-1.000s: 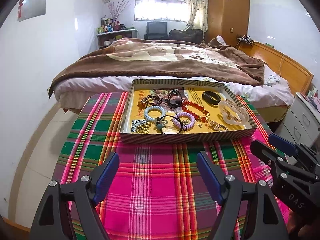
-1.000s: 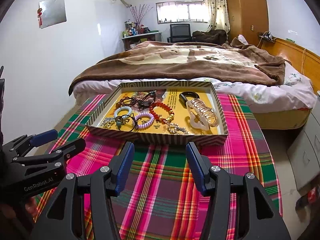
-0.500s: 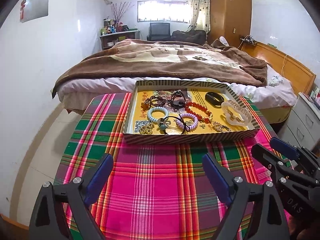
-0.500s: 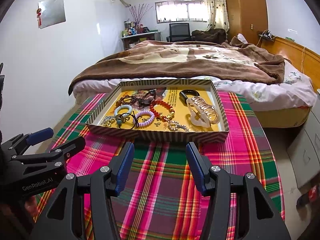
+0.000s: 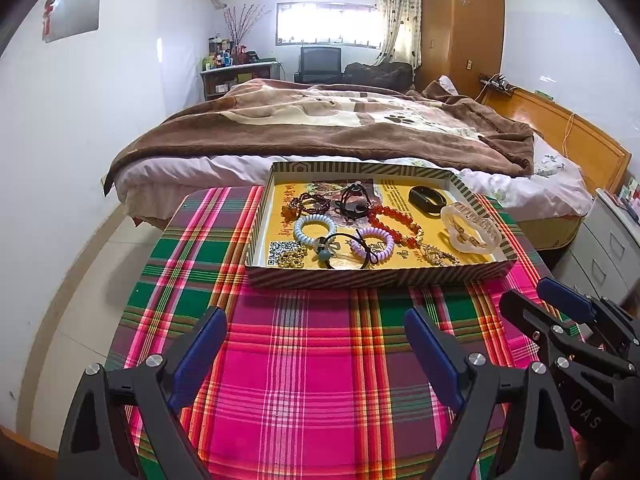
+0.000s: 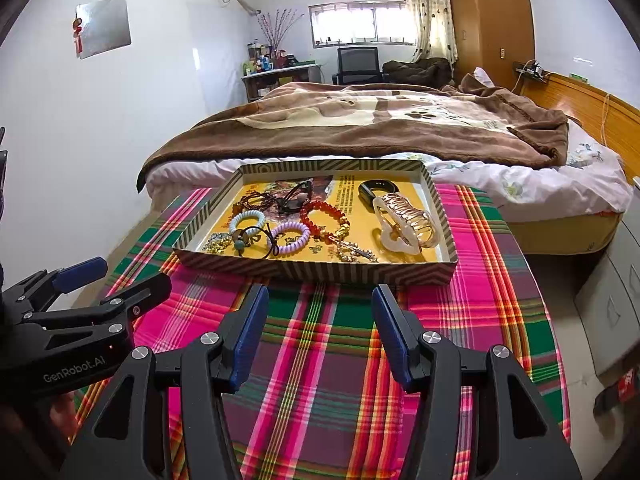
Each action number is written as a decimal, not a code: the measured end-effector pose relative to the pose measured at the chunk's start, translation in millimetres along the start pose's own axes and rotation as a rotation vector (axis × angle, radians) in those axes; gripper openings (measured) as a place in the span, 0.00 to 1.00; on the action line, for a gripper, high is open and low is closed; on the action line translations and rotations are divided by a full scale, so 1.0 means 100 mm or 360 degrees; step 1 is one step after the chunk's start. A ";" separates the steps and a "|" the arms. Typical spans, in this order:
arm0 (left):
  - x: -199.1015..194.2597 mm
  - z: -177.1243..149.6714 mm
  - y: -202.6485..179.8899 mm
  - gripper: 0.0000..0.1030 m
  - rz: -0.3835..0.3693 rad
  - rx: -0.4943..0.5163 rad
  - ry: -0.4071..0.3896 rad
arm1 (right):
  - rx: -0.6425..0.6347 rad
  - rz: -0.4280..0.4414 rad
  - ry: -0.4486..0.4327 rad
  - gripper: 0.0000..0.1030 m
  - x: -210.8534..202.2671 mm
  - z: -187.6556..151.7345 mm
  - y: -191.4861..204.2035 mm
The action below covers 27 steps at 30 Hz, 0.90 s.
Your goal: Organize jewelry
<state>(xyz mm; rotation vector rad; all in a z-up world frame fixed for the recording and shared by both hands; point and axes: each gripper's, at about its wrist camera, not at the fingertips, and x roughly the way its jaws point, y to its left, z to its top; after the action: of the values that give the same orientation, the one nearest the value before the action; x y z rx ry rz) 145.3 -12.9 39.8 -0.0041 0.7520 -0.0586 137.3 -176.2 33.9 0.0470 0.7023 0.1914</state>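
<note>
A shallow striped cardboard tray (image 5: 360, 278) (image 6: 320, 272) sits on a plaid tablecloth. It holds a red bead bracelet (image 5: 394, 222) (image 6: 324, 218), a pale blue coil hair tie (image 5: 314, 227) (image 6: 248, 222), a purple coil hair tie (image 5: 376, 244) (image 6: 290, 237), a large clear hair claw (image 5: 470, 230) (image 6: 404, 224), a black band (image 5: 427, 197) (image 6: 376, 188) and gold chains (image 5: 292, 258). My left gripper (image 5: 316, 344) is open and empty, above the cloth in front of the tray. My right gripper (image 6: 320, 332) is open and empty, to its right, also short of the tray.
The plaid-covered table (image 5: 304, 380) stands against a bed with a brown blanket (image 5: 320, 128). A grey drawer unit (image 5: 608, 248) stands to the right. A wooden wardrobe (image 5: 460, 20) and a desk with a chair (image 5: 320, 64) are at the far wall.
Both grippers have drawn back and risen slightly, so the tray looks a little farther away. Both stay open. Nothing in the tray has moved.
</note>
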 end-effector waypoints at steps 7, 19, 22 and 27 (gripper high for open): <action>-0.01 0.00 -0.01 0.88 0.0005 -0.0002 0.0000 | 0.0001 0.0000 0.0002 0.53 0.00 0.00 0.00; 0.01 0.00 0.01 0.88 0.0005 -0.0009 0.0010 | 0.0003 0.0001 0.0002 0.53 0.00 -0.01 0.02; 0.01 0.00 0.01 0.88 0.0003 -0.0008 0.0013 | 0.0004 0.0002 0.0004 0.53 0.00 -0.01 0.02; 0.03 0.00 0.01 0.88 0.0006 -0.0015 0.0018 | 0.0006 0.0002 0.0003 0.53 0.01 -0.01 0.02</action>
<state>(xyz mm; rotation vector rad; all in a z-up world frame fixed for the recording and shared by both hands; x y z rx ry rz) 147.3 -12.2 37.9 -0.0111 0.7638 -0.0516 136.8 -173.8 32.7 0.0507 0.7048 0.1911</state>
